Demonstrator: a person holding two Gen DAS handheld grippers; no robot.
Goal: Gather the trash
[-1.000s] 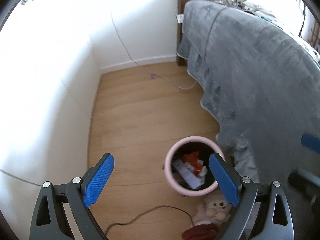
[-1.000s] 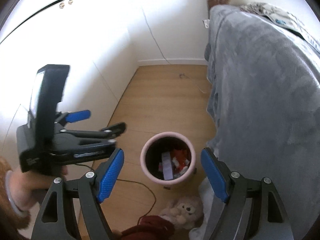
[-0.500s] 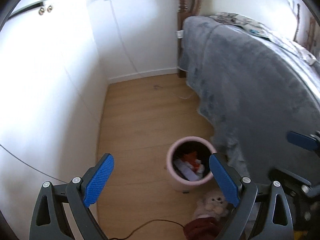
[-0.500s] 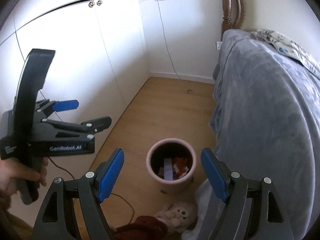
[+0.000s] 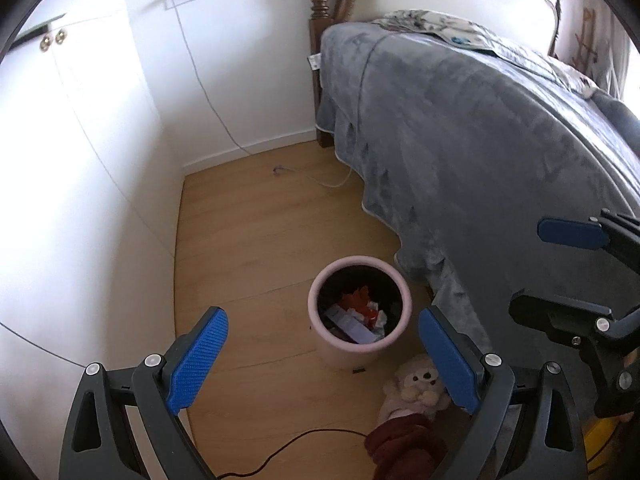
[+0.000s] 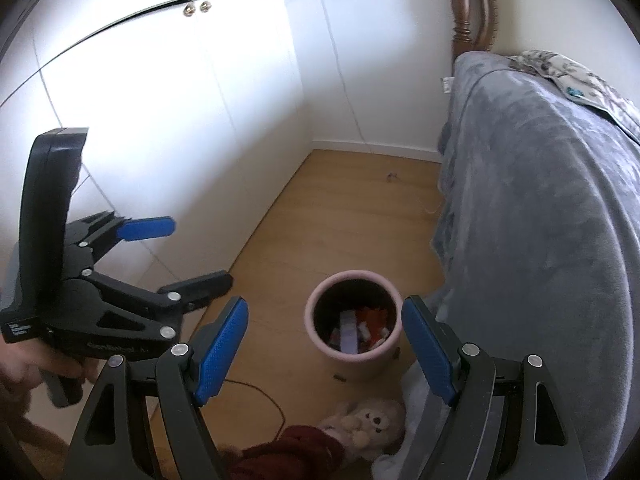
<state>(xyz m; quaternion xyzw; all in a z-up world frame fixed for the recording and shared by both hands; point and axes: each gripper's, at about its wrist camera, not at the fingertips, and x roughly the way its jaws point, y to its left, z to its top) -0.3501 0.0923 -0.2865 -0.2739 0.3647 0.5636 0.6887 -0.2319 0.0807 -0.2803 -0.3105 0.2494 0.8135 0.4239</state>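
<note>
Cupboard doors (image 6: 160,92) in white fill the left side, and beside them the left gripper (image 5: 322,360) hangs above the wooden floor (image 5: 260,232) with its blue fingers (image 5: 198,362) spread wide and holding nothing. Between and beyond these fingers, well below them on the floor, stands the pink bin (image 5: 360,316) with the trash (image 5: 358,312) already lying inside it, and a plush bear (image 5: 416,390) lies just beside the bin at its near side. Further to the right the right gripper (image 6: 324,352) is also wide apart and empty, with the same bin (image 6: 354,324) seen between its fingers (image 6: 220,350), close to the grey blanket (image 6: 540,240) of the bed.
</note>
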